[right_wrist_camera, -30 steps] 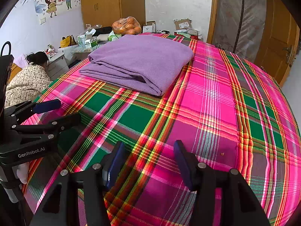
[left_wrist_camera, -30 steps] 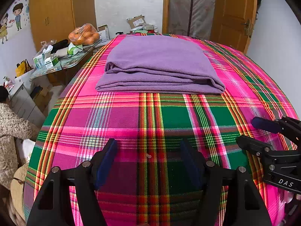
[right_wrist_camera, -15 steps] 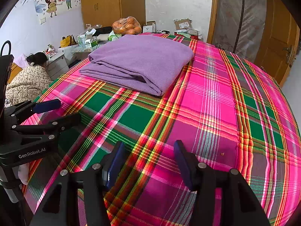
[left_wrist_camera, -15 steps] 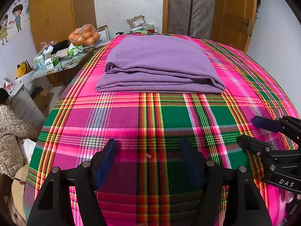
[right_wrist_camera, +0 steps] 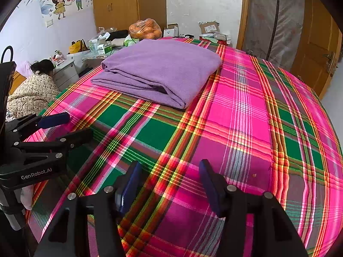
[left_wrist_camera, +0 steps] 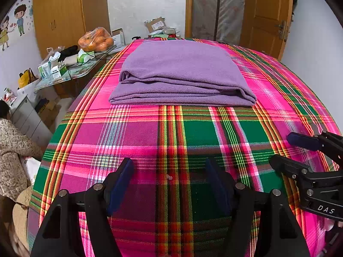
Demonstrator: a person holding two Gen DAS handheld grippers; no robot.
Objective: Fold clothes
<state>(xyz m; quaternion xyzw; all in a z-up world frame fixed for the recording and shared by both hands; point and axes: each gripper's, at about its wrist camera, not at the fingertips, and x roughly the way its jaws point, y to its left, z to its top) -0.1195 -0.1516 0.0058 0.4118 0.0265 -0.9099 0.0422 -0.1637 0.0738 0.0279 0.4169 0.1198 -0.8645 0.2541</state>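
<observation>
left gripper point(left_wrist_camera: 169, 171) over the near part of the plaid bedspread point(left_wrist_camera: 203, 132), jaws apart, nothing between the blue pads, only cloth pattern showing in the gap. right gripper point(right_wrist_camera: 169, 171) just to its right, also over the near bedspread, jaws apart and just been opening a little further, nothing between them. each gripper shows at the edge of the other's view. purple garment point(left_wrist_camera: 182, 72) lies folded in a flat stack on the far middle of the bed, well apart from both grippers, layered edges facing near. far left beside the bed: cluttered side table point(left_wrist_camera: 70, 72) with a bag of oranges point(left_wrist_camera: 95, 39). a person point(right_wrist_camera: 32, 92) crouches low at the left.
</observation>
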